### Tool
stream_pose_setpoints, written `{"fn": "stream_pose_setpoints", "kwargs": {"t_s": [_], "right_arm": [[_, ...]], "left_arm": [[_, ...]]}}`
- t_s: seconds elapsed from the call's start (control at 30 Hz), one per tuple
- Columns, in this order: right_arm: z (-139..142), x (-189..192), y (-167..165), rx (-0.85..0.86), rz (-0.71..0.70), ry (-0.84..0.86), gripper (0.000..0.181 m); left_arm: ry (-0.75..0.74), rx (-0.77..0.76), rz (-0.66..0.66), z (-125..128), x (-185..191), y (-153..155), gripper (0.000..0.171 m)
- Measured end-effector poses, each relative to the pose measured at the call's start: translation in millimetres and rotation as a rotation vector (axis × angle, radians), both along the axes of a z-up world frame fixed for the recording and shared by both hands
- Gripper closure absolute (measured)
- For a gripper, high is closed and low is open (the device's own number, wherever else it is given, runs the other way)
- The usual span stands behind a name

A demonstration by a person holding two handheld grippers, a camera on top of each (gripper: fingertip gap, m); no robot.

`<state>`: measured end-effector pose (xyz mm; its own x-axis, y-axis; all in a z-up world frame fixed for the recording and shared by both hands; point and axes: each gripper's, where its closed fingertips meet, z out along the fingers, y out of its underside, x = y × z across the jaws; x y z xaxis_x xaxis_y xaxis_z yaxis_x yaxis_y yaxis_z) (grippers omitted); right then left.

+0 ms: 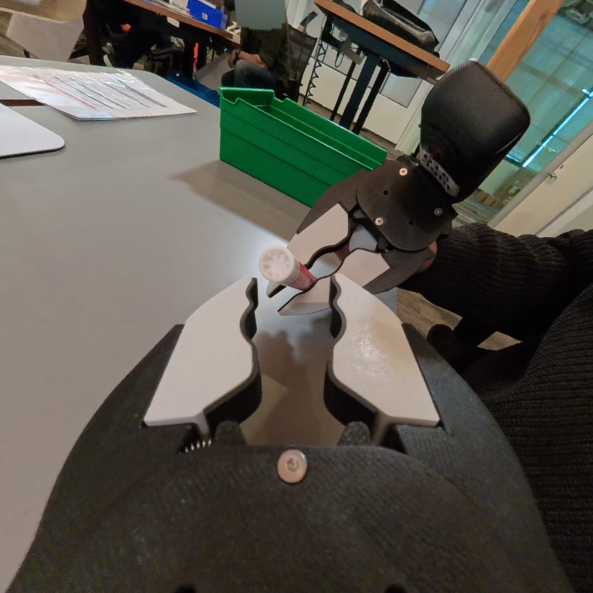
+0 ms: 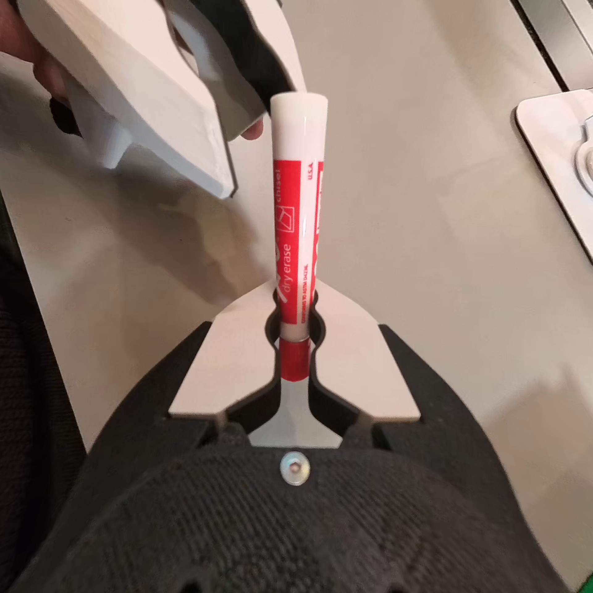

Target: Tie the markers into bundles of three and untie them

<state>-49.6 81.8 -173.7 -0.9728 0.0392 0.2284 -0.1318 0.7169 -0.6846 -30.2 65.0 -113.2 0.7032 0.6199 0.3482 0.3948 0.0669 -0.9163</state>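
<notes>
A white dry-erase marker (image 2: 298, 192) with a red label and red cap is clamped in my right gripper (image 2: 294, 288). The cap end sits between the jaws and the white end points away, above the grey table (image 2: 433, 256). In the left wrist view the marker (image 1: 282, 266) sticks out of the right gripper (image 1: 279, 301) toward the camera. My left gripper (image 1: 293, 282) is open and empty. Its fingertips are just short of the marker's white end. It also shows in the right wrist view (image 2: 264, 141), open beside that end.
A green plastic bin (image 1: 288, 144) stands on the table (image 1: 112, 224) behind the grippers. A laminated sheet (image 1: 96, 93) and a flat white rounded plate (image 1: 22, 134) lie at the left. A person sits among desks beyond the table. A dark sleeve (image 1: 513, 272) is at the right. Spacing between my two grippers at the tips: around 7 cm.
</notes>
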Motion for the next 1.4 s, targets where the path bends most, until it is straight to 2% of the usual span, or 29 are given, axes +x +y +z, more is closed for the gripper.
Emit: {"fn": "stream_pose_setpoints", "kwargs": {"t_s": [0.27, 0.5, 0.73, 0.97, 1.4], "right_arm": [[-2.2, 0.7, -0.2, 0.011, 0.004, 0.008, 0.167], [-4.1, -2.5, 2.0, 0.017, -0.021, -0.013, 0.167], [-9.9, -3.4, 4.4, 0.047, -0.037, -0.033, 0.167], [-10.8, -3.6, 5.9, 0.052, -0.044, -0.046, 0.167], [-11.1, -0.8, 4.4, 0.047, -0.038, -0.064, 0.167]], "left_arm": [[0.016, 0.048, 0.030, 8.0, -3.1, -6.2, 0.129], [0.049, 0.074, 0.081, 15.4, -7.4, -15.3, 0.140], [0.046, 0.059, 0.086, 13.7, -7.7, -14.9, 0.171], [-0.020, 0.035, 0.114, 1.5, -12.5, -18.6, 0.171], [-0.009, 0.076, 0.088, 7.0, -9.8, -15.9, 0.169]]}}
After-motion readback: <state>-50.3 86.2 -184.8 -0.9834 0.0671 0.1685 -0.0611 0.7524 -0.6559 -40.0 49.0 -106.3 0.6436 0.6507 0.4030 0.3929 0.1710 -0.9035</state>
